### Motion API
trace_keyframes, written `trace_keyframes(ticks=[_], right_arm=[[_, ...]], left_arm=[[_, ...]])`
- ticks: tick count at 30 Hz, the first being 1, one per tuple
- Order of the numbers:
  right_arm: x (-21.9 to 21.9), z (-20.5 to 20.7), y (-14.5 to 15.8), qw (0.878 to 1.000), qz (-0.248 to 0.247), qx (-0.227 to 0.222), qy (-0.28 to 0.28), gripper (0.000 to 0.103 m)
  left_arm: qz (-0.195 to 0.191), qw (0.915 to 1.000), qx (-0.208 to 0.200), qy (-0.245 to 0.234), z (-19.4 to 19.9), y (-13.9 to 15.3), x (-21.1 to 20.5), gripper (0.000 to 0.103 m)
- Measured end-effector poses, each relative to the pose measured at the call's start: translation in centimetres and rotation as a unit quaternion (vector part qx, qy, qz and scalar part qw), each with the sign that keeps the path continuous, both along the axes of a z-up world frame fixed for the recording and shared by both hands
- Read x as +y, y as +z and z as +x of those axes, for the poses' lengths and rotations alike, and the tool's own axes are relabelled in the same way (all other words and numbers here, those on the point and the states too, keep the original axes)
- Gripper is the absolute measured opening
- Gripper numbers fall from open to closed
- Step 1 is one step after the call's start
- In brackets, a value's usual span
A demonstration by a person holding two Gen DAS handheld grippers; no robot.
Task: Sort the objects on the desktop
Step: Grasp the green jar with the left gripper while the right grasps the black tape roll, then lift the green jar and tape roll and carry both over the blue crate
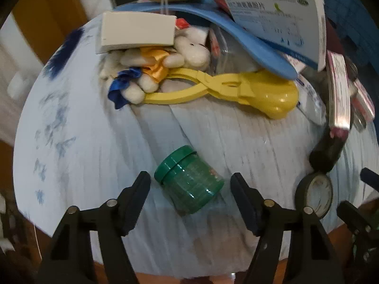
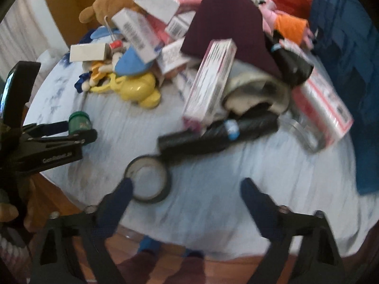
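Nearest the left camera: two black fingers of the left gripper (image 1: 190,184) stood apart, one on each side of a green jar (image 1: 189,179), with a gap visible at both sides.
Left tool state: partly open; the pads were not pressing on the jar, so nothing was held.
Green jar: lay on its side on the pale blue tablecloth (image 1: 83,142), lid pointing up and to the left, well apart from the heap.
Right tool state: the right gripper (image 2: 187,187) was wide open and empty; its left finger tip overlapped the rim of a roll of black tape (image 2: 148,179), though contact could not be judged through the blur.
Black tape: lay flat near the table's front edge, just beside a dark folded umbrella (image 2: 218,135).
Heap behind: a yellow plastic scoop tong (image 1: 236,90), a small white plush toy (image 1: 151,71), a blue shoehorn-like paddle (image 1: 236,35), several medicine boxes (image 2: 208,80), a maroon cloth (image 2: 225,19).
Step in hand: apparently the reach, each tool over its own loose item.
Next move, left: likely close across the jar's round body, squarely, since it could roll.
Next move, right: shift left to centre the tape between the fingers before closing.
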State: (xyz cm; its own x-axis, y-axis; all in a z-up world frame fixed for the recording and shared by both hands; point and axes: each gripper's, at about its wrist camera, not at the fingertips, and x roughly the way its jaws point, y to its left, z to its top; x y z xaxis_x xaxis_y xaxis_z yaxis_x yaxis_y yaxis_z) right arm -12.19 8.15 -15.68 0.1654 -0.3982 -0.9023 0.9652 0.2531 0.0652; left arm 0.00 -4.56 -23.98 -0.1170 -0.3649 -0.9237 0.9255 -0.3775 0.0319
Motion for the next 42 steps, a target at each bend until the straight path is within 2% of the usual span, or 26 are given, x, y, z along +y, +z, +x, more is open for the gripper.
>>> trace_keyframes(ticks=[1, 9, 13, 18, 20, 21, 22, 28, 41, 42], right_arm=[[0.2, 0.4, -0.3, 1.000, 0.002, 0.002, -0.008, 0.077], [1.0, 3.2, -2.3, 0.998, 0.004, -0.002, -0.057, 0.077], [0.6, 3.6, -3.4, 0.997, 0.007, -0.001, -0.081, 0.070], [0.8, 4.7, -3.7, 0.995, -0.015, 0.034, -0.088, 0.068], [1.0, 4.9, -3.7, 0.995, -0.022, 0.038, -0.085, 0.060], [1.0, 5.0, -3.7, 0.995, -0.023, 0.038, -0.086, 0.058], [1.1, 5.1, -3.6, 0.995, -0.024, 0.038, -0.083, 0.056], [1.1, 5.1, -3.5, 0.995, -0.022, 0.039, -0.089, 0.056], [1.4, 5.3, 0.3, 0.995, -0.047, 0.017, -0.080, 0.056], [1.3, 5.1, 0.5, 0.996, -0.048, 0.014, -0.080, 0.056]], left_arm=[[0.001, 0.9999, 0.000, -0.010, 0.1, -0.2, 0.0, 0.066], [-0.008, 0.9978, 0.027, -0.060, 1.1, -0.6, 0.1, 0.066], [-0.015, 0.9966, 0.036, -0.072, 1.4, -0.7, 0.4, 0.066], [-0.023, 0.9962, 0.041, -0.074, 1.6, -0.5, 0.7, 0.067], [-0.024, 0.9959, 0.042, -0.076, 1.8, -0.4, 1.0, 0.063], [-0.024, 0.9958, 0.043, -0.077, 1.8, -0.3, 1.1, 0.057], [-0.026, 0.9957, 0.041, -0.079, 1.8, -0.1, 1.3, 0.055], [-0.037, 0.9955, 0.029, -0.083, 2.2, 0.5, 2.2, 0.055], [-0.103, 0.9915, 0.048, -0.064, 2.4, 6.7, 4.4, 0.055], [-0.105, 0.9912, 0.050, -0.062, 2.8, 6.8, 3.2, 0.055]])
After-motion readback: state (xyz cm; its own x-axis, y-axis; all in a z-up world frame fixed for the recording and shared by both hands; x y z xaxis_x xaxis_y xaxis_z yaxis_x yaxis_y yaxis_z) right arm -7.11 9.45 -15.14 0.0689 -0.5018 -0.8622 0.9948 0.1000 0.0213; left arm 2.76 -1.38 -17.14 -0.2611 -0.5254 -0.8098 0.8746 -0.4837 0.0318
